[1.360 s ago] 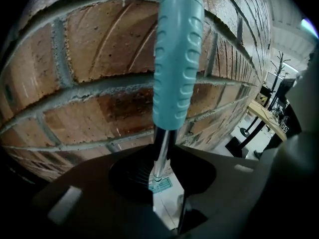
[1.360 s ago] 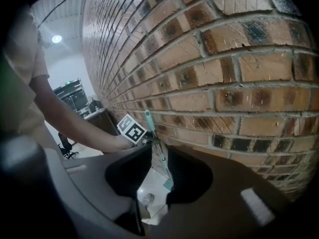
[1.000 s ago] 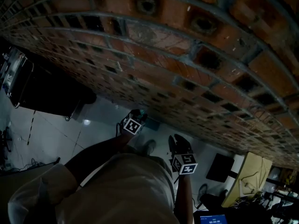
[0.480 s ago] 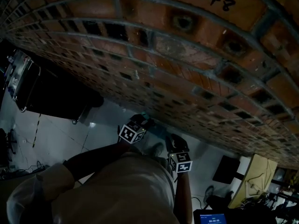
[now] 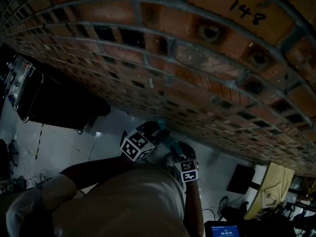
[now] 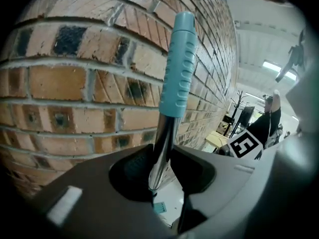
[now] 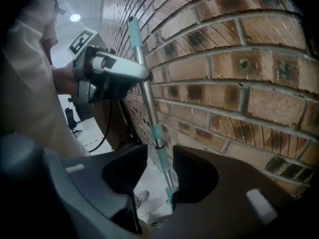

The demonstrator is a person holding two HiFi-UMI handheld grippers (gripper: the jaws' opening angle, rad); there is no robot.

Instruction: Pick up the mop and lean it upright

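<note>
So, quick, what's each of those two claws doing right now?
Left gripper: closed on the mop handle.
Right gripper: open; its jaws have just been opening, and the handle stands between them, not clamped.

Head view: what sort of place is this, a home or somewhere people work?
Probably a workplace, something like a workshop or lab hall. There is a long bare brick wall, a pale tiled floor, a lit screen at the edge, and in the left gripper view a strip light on the ceiling.
</note>
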